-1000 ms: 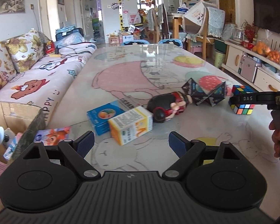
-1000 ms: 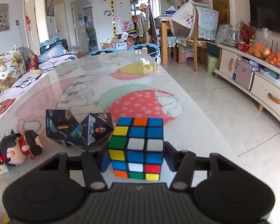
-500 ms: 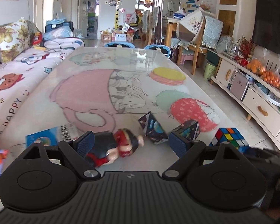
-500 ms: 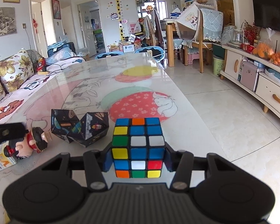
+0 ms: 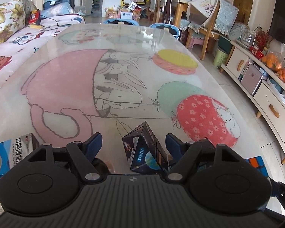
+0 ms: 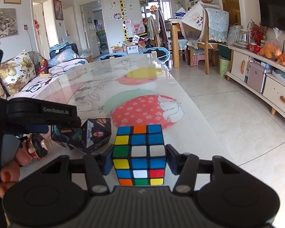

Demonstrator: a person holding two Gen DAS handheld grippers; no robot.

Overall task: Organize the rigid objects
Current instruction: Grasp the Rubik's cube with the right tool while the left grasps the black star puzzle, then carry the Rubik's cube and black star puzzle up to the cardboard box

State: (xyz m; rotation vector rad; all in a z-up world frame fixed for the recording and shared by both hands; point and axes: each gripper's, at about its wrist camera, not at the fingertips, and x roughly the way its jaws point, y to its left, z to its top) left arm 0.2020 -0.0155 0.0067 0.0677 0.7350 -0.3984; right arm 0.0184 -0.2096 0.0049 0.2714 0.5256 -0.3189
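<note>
While the right tongs (image 6: 139, 159) sit clamped on the multicoloured 3x3 puzzle cube (image 6: 139, 154) just above the glossy cartoon-print desk (image 6: 142, 87), the left tongs (image 5: 133, 144) stand wide apart w/ the dark space-print folding prism toy (image 5: 145, 149) between them, nearer the right finger. A blue-white cardboard box (image 5: 7, 155) lies left of the left tongs.

Table (image 5: 70, 87); folding puzzle (image 5: 146, 150); box (image 5: 1, 155)
</note>
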